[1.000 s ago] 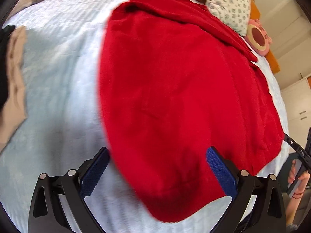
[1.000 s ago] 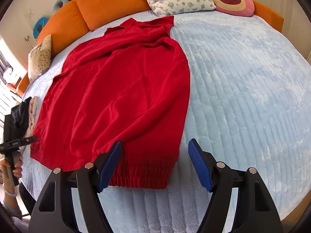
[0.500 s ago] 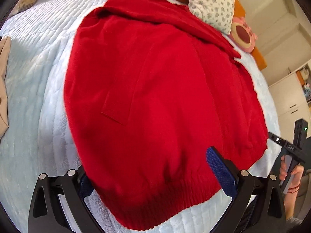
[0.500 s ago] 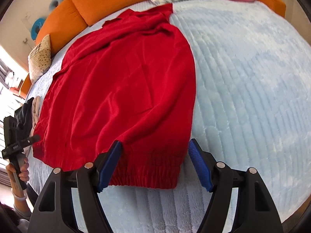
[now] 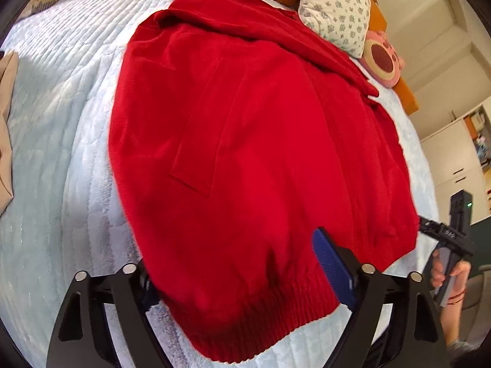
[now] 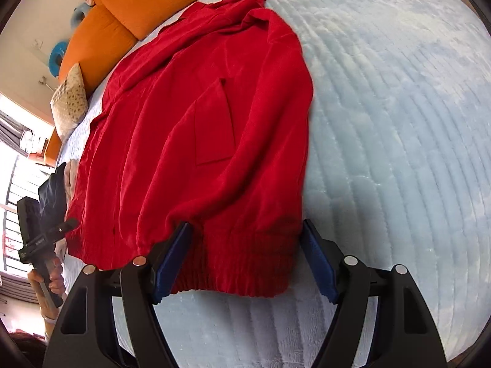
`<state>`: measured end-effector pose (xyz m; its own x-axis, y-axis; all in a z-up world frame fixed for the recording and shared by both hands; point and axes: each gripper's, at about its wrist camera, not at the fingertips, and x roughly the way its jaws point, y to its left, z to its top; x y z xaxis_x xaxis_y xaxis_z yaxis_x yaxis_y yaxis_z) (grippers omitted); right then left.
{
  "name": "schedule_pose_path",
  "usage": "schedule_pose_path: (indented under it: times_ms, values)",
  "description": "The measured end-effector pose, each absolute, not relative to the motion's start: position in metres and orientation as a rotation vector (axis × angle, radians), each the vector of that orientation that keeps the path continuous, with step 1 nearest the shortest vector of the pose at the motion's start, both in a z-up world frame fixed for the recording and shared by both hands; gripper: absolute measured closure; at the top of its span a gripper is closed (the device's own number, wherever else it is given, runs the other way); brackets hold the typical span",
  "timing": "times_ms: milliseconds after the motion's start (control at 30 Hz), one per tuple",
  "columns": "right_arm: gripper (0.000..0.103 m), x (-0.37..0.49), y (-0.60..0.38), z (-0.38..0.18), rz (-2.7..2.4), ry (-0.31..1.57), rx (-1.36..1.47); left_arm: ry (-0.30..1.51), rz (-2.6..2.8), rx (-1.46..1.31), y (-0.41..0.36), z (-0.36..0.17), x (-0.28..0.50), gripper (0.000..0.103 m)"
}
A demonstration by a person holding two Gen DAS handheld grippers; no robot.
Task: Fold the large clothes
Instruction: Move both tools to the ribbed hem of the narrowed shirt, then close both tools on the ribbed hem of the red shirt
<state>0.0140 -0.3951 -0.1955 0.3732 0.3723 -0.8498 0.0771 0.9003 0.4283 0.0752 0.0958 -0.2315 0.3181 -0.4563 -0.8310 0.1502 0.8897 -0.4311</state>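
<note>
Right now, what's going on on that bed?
A person holding a gripper in each hand is starting to fold a red jacket spread flat on the pale blue bed. The left gripper has just been closing around one hem corner. The right gripper straddles the other, jaws open. The hem isn't lifted yet.

jacket (image 5: 245,153) on bed (image 5: 61,122) | pillows (image 5: 337,15) behind it | hem between both grippers' jaws
</note>
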Motion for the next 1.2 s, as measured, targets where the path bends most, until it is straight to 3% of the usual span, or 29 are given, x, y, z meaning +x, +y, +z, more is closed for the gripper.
schedule_pose_path:
  times_ms: [367, 467, 667, 833, 867, 933, 1000, 1133, 1200]
  values:
    - [0.030, 0.015, -0.415, -0.204, 0.290, 1.167, 0.674, 1.192, -0.392, -0.211, 0.100, -0.241, 0.072, 0.029]
    - [0.027, 0.015, -0.420, -0.204, 0.316, 1.175, 0.726, 1.203, -0.404, -0.234, 0.106, -0.243, 0.073, 0.029]
    - [0.011, 0.020, -0.414, -0.200, 0.357, 1.166, 0.757, 1.195, -0.396, -0.197, 0.102, -0.243, 0.073, 0.023]
    - [0.012, 0.023, -0.410, -0.200, 0.335, 1.150, 0.718, 1.198, -0.385, -0.221, 0.104, -0.243, 0.077, 0.027]
    - [0.016, 0.022, -0.408, -0.200, 0.317, 1.152, 0.682, 1.200, -0.369, -0.201, 0.103, -0.243, 0.077, 0.030]
    - [0.043, 0.022, -0.401, -0.199, 0.288, 1.144, 0.630, 1.199, -0.344, -0.178, 0.099, -0.241, 0.075, 0.040]
    - [0.064, 0.023, -0.399, -0.197, 0.261, 1.145, 0.594, 1.203, -0.346, -0.177, 0.100, -0.237, 0.074, 0.051]
    - [0.084, 0.016, -0.393, -0.183, 0.282, 1.117, 0.535, 1.198, -0.368, -0.172, 0.100, -0.228, 0.072, 0.065]
    - [0.086, 0.012, -0.391, -0.174, 0.301, 1.099, 0.533, 1.169, -0.378, -0.159, 0.098, -0.220, 0.068, 0.076]
